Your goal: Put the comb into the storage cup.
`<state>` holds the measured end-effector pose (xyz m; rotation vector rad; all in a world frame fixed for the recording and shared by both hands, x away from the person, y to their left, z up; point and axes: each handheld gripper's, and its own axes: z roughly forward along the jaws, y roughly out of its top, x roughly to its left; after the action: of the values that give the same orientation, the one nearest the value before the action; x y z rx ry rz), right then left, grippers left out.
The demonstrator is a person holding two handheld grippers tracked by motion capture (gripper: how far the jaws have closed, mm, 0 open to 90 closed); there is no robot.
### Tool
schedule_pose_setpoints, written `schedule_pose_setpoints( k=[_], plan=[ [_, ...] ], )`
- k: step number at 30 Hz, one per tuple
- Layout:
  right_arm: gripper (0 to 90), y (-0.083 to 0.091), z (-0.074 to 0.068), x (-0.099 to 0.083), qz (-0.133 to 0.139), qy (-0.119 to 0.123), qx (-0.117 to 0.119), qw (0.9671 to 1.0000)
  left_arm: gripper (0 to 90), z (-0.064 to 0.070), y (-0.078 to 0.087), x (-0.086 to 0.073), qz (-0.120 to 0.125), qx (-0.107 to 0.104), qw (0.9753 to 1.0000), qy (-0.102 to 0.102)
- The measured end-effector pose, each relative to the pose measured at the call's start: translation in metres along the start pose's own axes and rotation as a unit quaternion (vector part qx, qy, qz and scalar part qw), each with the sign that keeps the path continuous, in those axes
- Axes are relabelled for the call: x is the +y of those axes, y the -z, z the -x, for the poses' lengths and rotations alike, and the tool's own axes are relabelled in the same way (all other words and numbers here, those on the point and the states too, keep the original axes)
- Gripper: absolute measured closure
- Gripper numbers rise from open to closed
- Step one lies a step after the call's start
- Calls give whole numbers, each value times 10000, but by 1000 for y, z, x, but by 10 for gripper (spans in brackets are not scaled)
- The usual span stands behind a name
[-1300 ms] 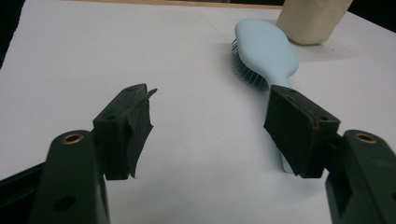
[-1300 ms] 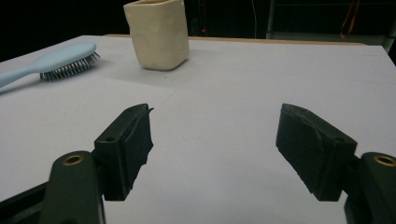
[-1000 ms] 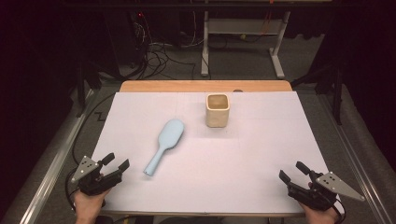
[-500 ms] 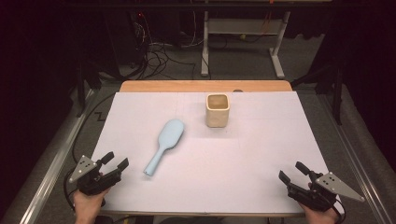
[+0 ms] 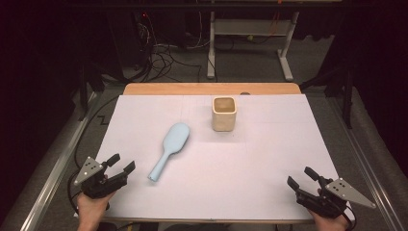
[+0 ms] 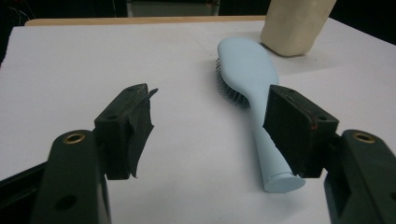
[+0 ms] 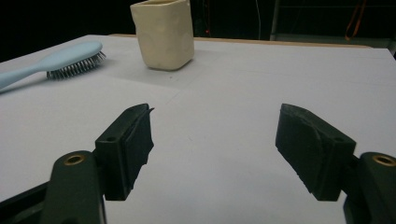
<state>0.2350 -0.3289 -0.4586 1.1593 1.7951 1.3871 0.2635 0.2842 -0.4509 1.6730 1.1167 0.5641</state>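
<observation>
The left tool (image 5: 121,165) sits at the bench's (image 5: 269,159) near left corner, jaws wide apart and empty, as it was a second ago. Just right of it the light blue hairbrush (image 5: 170,149) lies bristles down, handle toward the tool, unmoved. Farther right and back stands the cream cup (image 5: 224,113). At the near right corner, the right tool (image 5: 301,177) is also wide open, empty, unchanged.
</observation>
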Motion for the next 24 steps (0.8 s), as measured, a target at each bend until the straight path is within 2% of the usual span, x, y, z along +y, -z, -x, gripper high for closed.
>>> schedule_pose_setpoints(
  k=[9, 24],
  plan=[
    [276, 0, 0, 0, 13, 12, 14, 10000, 334, 7, -7, 6, -140, -115, 9997, -159],
    [281, 0, -1, 0, 25, 31, 22, 10000, 339, 17, -20, 13, -284, -226, 9991, -229]
  ],
)
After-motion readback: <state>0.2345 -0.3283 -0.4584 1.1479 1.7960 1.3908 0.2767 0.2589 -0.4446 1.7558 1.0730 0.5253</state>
